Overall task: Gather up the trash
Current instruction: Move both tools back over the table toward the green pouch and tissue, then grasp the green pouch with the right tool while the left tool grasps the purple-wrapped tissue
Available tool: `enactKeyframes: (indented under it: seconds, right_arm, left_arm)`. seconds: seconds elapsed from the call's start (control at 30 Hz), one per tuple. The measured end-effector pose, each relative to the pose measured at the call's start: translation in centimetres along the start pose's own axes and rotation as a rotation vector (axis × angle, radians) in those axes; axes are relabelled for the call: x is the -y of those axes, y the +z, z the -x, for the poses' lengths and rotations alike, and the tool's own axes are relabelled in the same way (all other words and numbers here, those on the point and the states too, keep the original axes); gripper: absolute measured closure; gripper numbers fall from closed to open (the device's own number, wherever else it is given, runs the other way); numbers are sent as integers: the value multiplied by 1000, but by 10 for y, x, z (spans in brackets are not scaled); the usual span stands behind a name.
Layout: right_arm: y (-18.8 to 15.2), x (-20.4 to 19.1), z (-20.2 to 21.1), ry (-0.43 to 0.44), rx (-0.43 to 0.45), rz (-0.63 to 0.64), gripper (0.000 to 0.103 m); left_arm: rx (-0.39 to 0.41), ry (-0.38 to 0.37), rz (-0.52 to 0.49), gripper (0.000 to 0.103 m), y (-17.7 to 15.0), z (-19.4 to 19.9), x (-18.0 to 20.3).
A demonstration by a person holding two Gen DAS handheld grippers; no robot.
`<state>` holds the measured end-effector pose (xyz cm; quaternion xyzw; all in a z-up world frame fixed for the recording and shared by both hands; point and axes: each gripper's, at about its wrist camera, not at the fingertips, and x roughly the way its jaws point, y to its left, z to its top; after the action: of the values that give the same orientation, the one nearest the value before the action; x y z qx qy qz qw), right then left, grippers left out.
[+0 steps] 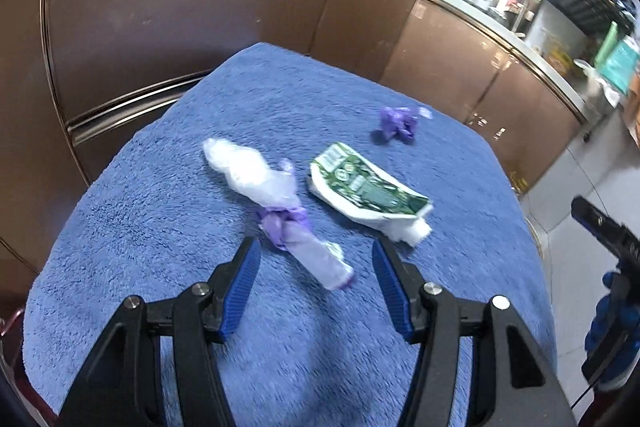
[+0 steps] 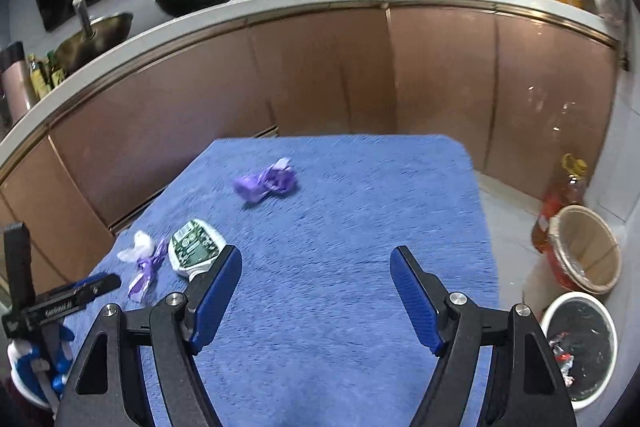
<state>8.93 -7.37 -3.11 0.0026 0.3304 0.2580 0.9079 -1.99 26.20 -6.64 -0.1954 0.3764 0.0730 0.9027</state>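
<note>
Over the blue-towelled bench, both claws gape empty.
Left claw is nearer: the white plastic wad tied with purple lies just ahead, long axis slanting toward its left pad.

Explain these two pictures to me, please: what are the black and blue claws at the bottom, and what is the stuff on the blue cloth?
There is no robot here. A person holds a two-finger gripper in each hand, and each carries a wide-angle camera looking forward along its fingers. One picture comes from the left gripper, the other from the right gripper; the blue strips are their pads. Both stand open and hold nothing.

They hover over a blue towel spread in a kitchen. Three bits of trash lie on it: a clear bag tied with a purple band, a green and white wrapper and a small purple wad. On the floor to the right stands a white bin with scraps inside, a likely place for the trash.
</note>
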Motion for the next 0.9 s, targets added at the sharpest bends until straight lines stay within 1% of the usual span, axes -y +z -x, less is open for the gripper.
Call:
enactKeyframes:
  seconds: [0.2,0.4,0.47,0.53,0.63,0.67,0.77,0.87,0.9]
  right_arm:
    - [4,-12,-34,45,-63,39,28]
    - [10,-22,-69,104,-116,64,28]
    - [12,-28,-81,141,-138,72,28]
    - [13,-33,-94,200,-169,73,28]
    - [14,-40,-114,294,-226,67,28]
    - [14,-42,-119,308,-246,71,28]
    - [13,-46,-140,395,-306,57,29]
    - [13,-49,-156,462,-354,39,36]
    - [12,-50,-160,470,-363,39,38]
  left_arm:
    - [-41,7,41,47,7,-29,-8]
    - [-51,30,49,47,12,-50,-10]
    - [-56,42,55,48,11,-56,-12]
    - [-61,48,56,48,9,-60,-14]
    - [-52,67,26,53,7,-62,-11]
    - [-50,69,18,54,7,-63,-10]
    - [-42,74,2,56,5,-63,-9]
    - [-35,63,15,58,4,-64,-11]
    - [-32,59,21,59,4,-64,-12]
